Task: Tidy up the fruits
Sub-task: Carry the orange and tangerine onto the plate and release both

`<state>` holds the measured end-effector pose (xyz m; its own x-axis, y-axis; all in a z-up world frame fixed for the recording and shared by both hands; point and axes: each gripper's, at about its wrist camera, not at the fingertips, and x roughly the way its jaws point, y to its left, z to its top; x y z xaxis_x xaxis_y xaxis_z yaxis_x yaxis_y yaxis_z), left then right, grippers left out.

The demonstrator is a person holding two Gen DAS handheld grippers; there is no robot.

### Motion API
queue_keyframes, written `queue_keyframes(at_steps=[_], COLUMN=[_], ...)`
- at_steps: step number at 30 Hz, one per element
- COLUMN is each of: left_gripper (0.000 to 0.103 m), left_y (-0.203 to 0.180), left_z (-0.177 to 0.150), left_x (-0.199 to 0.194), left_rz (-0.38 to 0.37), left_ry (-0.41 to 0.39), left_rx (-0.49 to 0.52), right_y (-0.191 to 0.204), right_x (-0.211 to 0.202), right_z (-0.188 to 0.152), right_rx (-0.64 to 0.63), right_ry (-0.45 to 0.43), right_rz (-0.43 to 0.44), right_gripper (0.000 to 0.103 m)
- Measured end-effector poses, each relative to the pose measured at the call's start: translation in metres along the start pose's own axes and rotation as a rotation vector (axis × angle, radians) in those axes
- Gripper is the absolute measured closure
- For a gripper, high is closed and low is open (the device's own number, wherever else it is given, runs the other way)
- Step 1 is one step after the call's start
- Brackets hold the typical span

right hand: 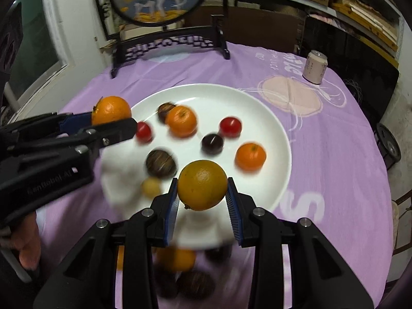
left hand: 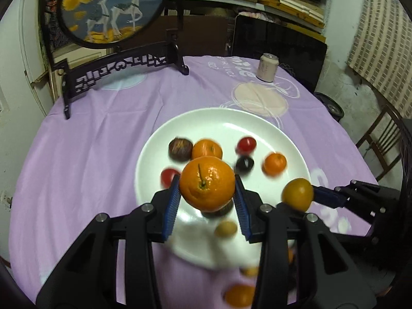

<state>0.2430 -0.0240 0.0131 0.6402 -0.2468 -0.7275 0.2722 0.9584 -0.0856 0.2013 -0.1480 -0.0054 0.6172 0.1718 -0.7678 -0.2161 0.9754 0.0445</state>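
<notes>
While both grippers hang over the white plate (left hand: 257, 118), left gripper (left hand: 207, 189) jaws clamp a stemmed orange (left hand: 207, 184); right gripper (right hand: 202, 188) jaws clamp a yellow-orange citrus (right hand: 202, 185) above the plate's near rim. Small fruits scattered on plate.

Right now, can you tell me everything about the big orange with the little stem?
The orange is round, bright and glossy, with dimpled peel and a thin green stem pointing toward the left wrist camera. The left gripper pinches it between blue ribbed pads, holding it in the air over the near part of the white plate. Nothing else touches it.
</notes>
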Motion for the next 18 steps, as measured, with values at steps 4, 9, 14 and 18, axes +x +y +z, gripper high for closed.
queue_keyframes(at_steps=[4,9,14,18], left_gripper=[0.063,0.062,0.062,0.049], left_y=[0.005,0.010,0.009,0.013], left_z=[0.008,0.007,0.006,0.006], left_x=[0.029,0.042,0.041,0.037], left_rz=[-0.021,-0.020,-0.019,-0.017], left_ry=[0.039,0.060,0.060,0.037], left_rx=[-0.057,-0.063,-0.064,-0.078], right_y=[-0.015,-0.021,-0.019,-0.019], right_x=[0.020,0.032,0.037,0.036], right_z=[0.008,0.004,0.006,0.006], right_rx=[0.050,0.067,0.066,0.063], right_ry=[-0.015,0.010,0.021,-0.008], right_rz=[0.017,0.022,0.024,0.002], right_gripper=[0.067,0.067,0.067,0.060])
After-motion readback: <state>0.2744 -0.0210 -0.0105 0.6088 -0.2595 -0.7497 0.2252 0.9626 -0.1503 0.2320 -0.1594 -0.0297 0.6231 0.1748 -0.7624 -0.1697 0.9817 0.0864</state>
